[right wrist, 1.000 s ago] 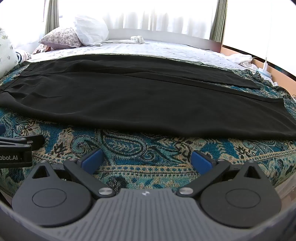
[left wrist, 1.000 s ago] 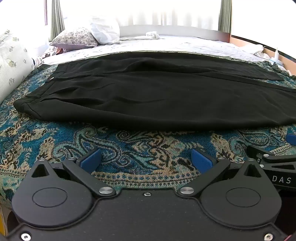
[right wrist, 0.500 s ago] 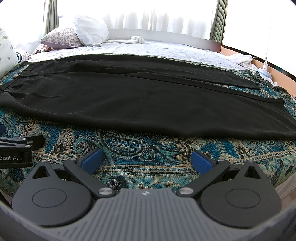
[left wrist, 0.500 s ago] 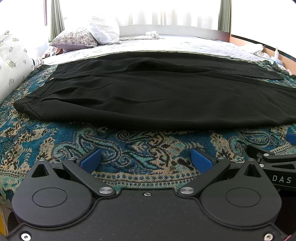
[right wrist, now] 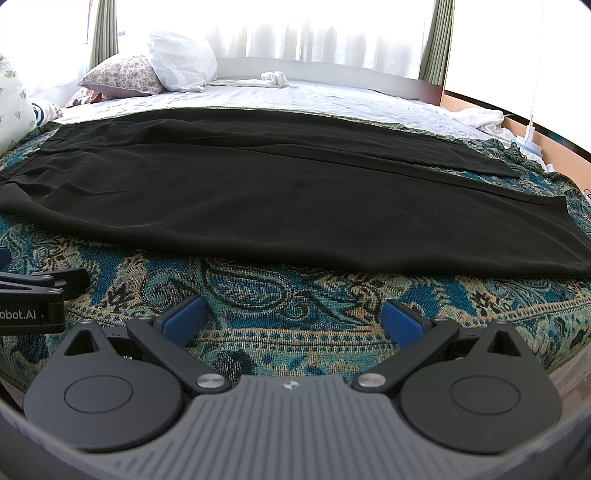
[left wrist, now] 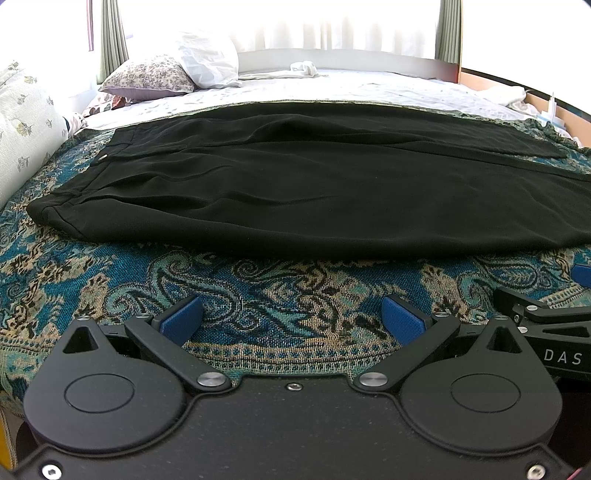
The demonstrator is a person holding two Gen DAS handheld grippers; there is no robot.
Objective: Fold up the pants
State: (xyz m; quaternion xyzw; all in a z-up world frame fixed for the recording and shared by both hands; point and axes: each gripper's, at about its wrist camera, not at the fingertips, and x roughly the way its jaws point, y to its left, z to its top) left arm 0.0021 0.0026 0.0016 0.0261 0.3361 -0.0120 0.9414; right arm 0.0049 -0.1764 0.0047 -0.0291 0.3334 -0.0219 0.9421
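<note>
The right end of the black pants (left wrist: pixel 314 192) runs out of the left wrist view, so the hems are cut off there; the right wrist view shows them, while the waistband at the left edge is partly cropped. Each camera's own housing hides the near strip of the bed, and the window behind is blown out to white, leaving the curtains (right wrist: pixel 332 33) hard to read.

The pants lie flat on the patterned blanket (left wrist: pixel 280 291), long axis running left to right across the bed, waistband at the left and leg hems (right wrist: pixel 546 218) at the right. The near leg lies in front of the far leg, with a seam line between them.

The fabric is thin, matte and softly wrinkled near the waist. The blanket is a woven paisley in teal, blue and tan. Beyond it lie a white sheet (right wrist: pixel 332 96), a floral pillow (left wrist: pixel 151 75) and a white pillow (right wrist: pixel 181 64) at the far left.

The left gripper (left wrist: pixel 293 319) hovers over the blanket's near edge, blue pads spread wide, nothing between them. The right gripper (right wrist: pixel 293 319) is likewise spread and empty, just beside it on the right. Both sit near the pants' near edge but apart from it.
</note>
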